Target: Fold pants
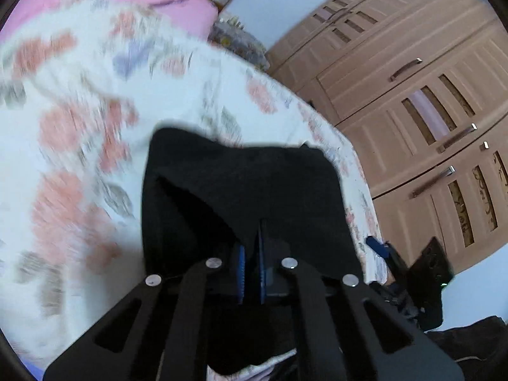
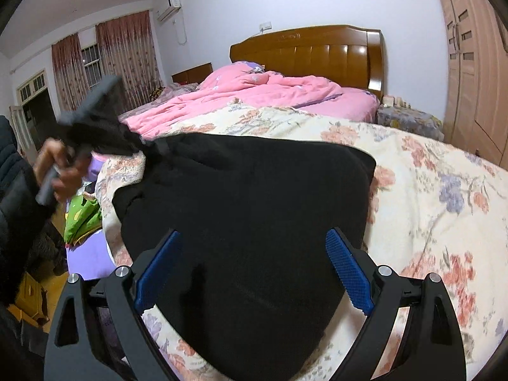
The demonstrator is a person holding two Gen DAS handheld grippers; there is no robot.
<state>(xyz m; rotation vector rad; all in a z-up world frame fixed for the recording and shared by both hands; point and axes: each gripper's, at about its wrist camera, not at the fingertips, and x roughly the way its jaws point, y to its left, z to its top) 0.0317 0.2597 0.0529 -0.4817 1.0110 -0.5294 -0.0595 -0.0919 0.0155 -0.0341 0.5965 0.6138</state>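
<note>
Black pants [image 2: 247, 209] lie on the floral quilt [image 2: 428, 197] on the bed. My left gripper [image 1: 250, 244] is shut on a fold of the black pants [image 1: 241, 184] and holds that edge lifted above the quilt [image 1: 79, 158]. In the right wrist view the left gripper [image 2: 95, 127] shows blurred at the left, with the pants' edge hanging from it. My right gripper [image 2: 254, 263] is open and empty, its blue pads [image 2: 346, 270] spread wide just above the near part of the pants.
A pink duvet [image 2: 270, 92] lies behind the quilt, before a wooden headboard [image 2: 317, 50]. A brown wardrobe [image 1: 412, 95] stands to the right of the bed. A green item [image 2: 81, 216] and purple sheet [image 2: 85, 257] lie at the bed's left edge.
</note>
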